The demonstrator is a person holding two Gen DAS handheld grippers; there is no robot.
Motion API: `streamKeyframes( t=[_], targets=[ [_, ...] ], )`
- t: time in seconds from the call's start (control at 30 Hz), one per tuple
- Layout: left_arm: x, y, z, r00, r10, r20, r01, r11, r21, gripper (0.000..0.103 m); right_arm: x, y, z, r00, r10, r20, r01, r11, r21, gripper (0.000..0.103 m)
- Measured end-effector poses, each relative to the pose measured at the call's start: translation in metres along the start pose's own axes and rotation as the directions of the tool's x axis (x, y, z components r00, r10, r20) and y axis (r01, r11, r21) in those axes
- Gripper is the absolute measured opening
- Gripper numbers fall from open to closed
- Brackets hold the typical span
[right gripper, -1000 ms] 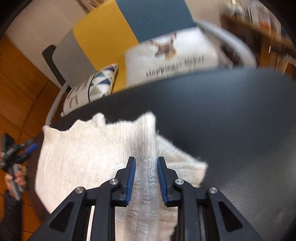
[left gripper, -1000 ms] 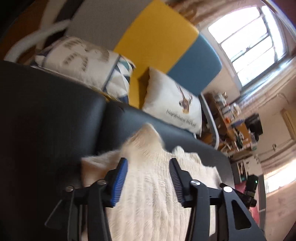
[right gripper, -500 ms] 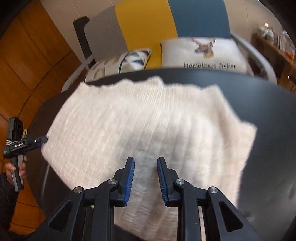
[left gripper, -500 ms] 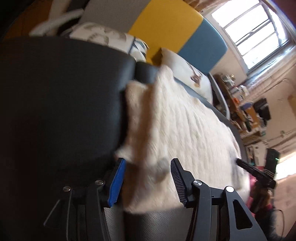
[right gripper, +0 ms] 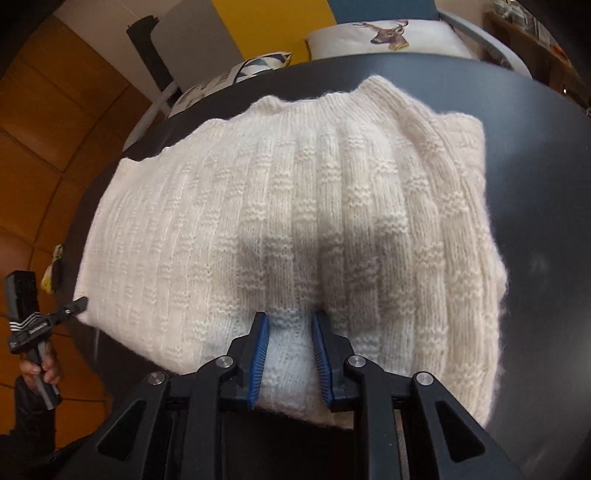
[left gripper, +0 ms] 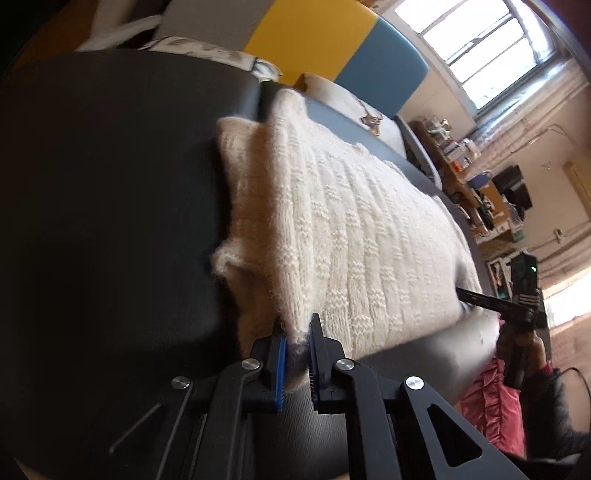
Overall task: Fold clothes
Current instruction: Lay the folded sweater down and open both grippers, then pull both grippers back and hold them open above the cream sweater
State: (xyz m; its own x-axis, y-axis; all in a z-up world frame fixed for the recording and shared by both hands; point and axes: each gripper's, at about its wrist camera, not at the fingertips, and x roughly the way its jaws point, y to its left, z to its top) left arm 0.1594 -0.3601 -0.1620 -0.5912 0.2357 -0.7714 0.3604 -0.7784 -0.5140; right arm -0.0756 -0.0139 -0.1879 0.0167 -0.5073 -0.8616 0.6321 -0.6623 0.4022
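Since half a second ago, the left gripper (left gripper: 297,343) has narrowed from a wide gap onto the near corner of the cream knit sweater (left gripper: 351,221), and the right gripper (right gripper: 290,332) has come lower over the knit with its jaws a little wider apart than before.

Seen from the left wrist, the black padded surface (left gripper: 110,184) fills the left half of the frame. Centre frame, the sweater lies folded on it, a thicker doubled layer along its left edge. At lower centre the left gripper's blue-padded jaws stand narrow, pinching a fuzzy corner of the sweater. At the right edge, the right gripper shows small, held in a hand (left gripper: 524,354) beside the sweater's far edge. A window (left gripper: 480,48) sits upper right.

From the right wrist, a hand (right gripper: 40,369) at lower left holds the left gripper, whose tip meets the sweater's left edge. The sweater (right gripper: 295,206) spreads across the middle of the frame on the black surface (right gripper: 546,184). At lower centre the right gripper's jaws stand partly apart with knit showing between them; whether the pads actually press the fabric cannot be told. A deer-print cushion (right gripper: 391,33) lies at the upper right.
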Motion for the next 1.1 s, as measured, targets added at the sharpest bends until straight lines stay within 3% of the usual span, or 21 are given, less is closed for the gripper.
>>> streamKeyframes(
  t=[0.1,0.2,0.3,0.4,0.5,0.57,0.67,0.77,0.87,1.0,1.1],
  targets=[
    [-0.017,0.016,-0.022,1.000,0.022,0.010,-0.021,0.997,-0.080,0.011,-0.010,0.008,-0.027,0.998,0.055,-0.004,-0.055,0.998,0.000,0.023],
    [-0.035,0.031,-0.039,1.000,0.010,0.027,-0.006,0.986,-0.166,0.016,-0.042,-0.004,-0.050,0.986,0.158,0.054,-0.160,0.986,0.045,0.025],
    [-0.062,0.029,-0.043,0.990,0.105,0.097,-0.089,0.983,-0.162,0.023,-0.084,-0.027,-0.075,0.971,0.198,0.131,-0.203,0.979,0.029,0.026],
    [-0.083,0.009,-0.036,0.972,0.158,0.173,-0.143,0.985,-0.095,0.024,-0.108,-0.052,-0.096,0.959,0.246,0.141,-0.251,0.968,0.021,0.027],
    [-0.074,-0.042,-0.021,0.977,0.101,0.189,-0.113,0.992,0.055,0.033,-0.111,-0.067,-0.101,0.964,0.222,0.144,-0.225,0.974,0.004,0.027],
    [-0.053,-0.081,-0.015,0.984,0.063,0.165,-0.090,0.983,0.162,0.036,-0.103,-0.073,-0.095,0.957,0.249,0.152,-0.248,0.968,-0.020,0.029],
    [-0.005,-0.145,-0.010,0.996,0.015,0.086,-0.043,0.944,0.327,0.036,-0.094,-0.077,-0.084,0.949,0.282,0.141,-0.275,0.959,-0.062,0.032],
    [0.044,-0.208,-0.004,1.000,-0.019,0.000,0.017,0.878,0.479,0.036,-0.078,-0.080,-0.073,0.956,0.280,0.092,-0.272,0.958,-0.090,0.034],
    [0.080,-0.250,-0.001,0.996,-0.037,-0.080,0.076,0.818,0.570,0.036,-0.063,-0.083,-0.063,0.943,0.329,0.044,-0.322,0.940,-0.109,0.034],
    [0.107,-0.272,0.005,0.991,-0.038,-0.131,0.109,0.793,0.600,0.036,-0.054,-0.080,-0.053,0.902,0.432,-0.008,-0.428,0.892,-0.143,0.034],
    [0.125,-0.284,0.010,0.987,-0.023,-0.160,0.118,0.779,0.616,0.036,-0.043,-0.075,-0.047,0.850,0.521,-0.083,-0.528,0.836,-0.149,0.037]
  ],
)
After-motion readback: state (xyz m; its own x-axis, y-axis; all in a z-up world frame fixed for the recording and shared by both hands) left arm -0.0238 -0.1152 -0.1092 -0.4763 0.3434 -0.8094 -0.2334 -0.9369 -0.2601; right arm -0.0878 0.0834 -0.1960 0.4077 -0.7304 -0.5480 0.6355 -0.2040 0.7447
